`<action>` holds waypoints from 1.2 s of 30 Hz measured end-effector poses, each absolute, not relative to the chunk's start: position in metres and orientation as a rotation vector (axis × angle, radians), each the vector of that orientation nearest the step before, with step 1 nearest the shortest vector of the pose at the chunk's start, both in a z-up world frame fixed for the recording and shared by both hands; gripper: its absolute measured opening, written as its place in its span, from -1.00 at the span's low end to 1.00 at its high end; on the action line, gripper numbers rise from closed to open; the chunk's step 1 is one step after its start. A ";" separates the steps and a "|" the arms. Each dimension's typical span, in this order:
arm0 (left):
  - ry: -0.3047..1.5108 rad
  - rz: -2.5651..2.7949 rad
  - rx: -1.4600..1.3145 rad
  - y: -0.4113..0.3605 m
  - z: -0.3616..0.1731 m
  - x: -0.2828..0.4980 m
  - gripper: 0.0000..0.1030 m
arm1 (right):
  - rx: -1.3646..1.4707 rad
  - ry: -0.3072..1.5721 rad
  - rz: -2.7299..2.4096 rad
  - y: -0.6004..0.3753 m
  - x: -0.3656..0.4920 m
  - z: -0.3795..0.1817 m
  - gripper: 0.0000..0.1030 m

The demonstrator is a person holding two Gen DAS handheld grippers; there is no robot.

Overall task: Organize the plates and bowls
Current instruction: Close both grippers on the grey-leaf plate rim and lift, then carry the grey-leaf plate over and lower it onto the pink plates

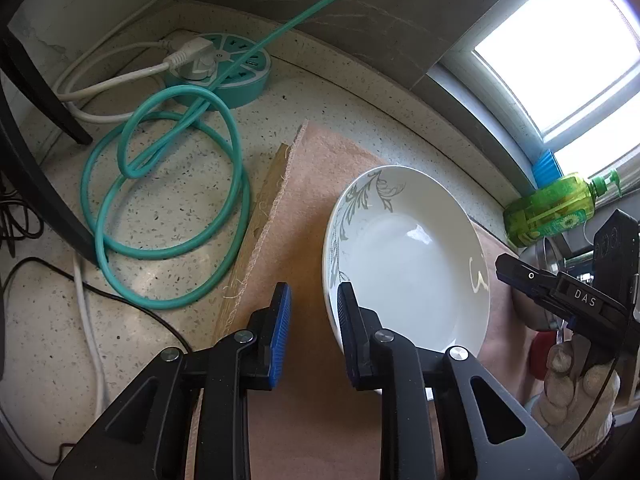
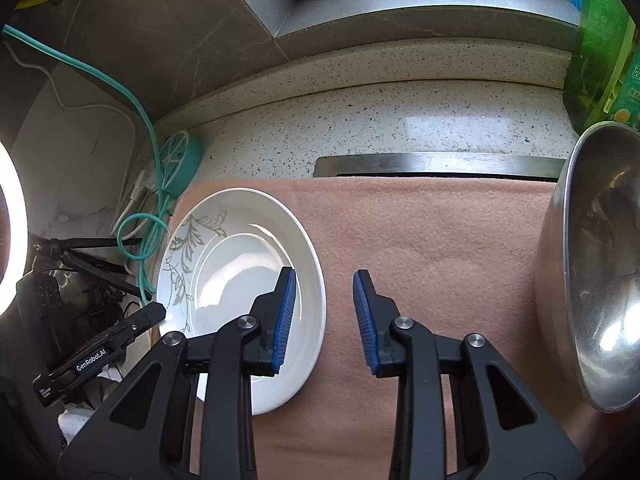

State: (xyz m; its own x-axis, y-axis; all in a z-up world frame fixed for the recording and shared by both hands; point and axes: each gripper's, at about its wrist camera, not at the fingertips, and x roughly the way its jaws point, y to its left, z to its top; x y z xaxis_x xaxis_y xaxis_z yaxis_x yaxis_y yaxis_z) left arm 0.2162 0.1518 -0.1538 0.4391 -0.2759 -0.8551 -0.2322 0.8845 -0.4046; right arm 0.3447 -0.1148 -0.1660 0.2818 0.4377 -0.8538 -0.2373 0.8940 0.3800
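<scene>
Little is done — the plate [image 2: 240, 280] lies at the cloth's [image 2: 432, 240] left edge, the steel bowl [image 2: 592, 264] at its right; both the left gripper [image 1: 314, 320] and right gripper [image 2: 325, 312] are parted, nothing grasped.

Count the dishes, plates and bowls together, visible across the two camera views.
2. A white plate with a grey leaf pattern lies on the pink cloth, towards its left end. A steel bowl stands at the right edge. Others may lie outside both views.

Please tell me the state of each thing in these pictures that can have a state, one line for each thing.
white plate: upright, empty, lying on the pink cloth.
steel bowl: tilted on its side, empty.
left tongs: open, straddling the plate's rim.
right tongs: open, straddling the plate's opposite rim.
power strip: white plug inserted.
</scene>
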 end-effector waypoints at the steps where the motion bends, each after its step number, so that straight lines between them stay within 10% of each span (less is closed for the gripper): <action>1: 1.132 -0.031 -0.516 0.152 -0.155 0.217 -0.61 | 0.189 1.210 0.459 -0.114 0.346 -0.168 -0.50; 12: 1.148 -0.058 -0.499 0.147 -0.161 0.231 -0.79 | 0.147 1.237 0.469 -0.101 0.356 -0.176 -0.82; 36: 1.170 -0.059 -0.490 0.144 -0.158 0.205 -0.84 | 0.094 1.259 0.500 -0.096 0.321 -0.166 -0.85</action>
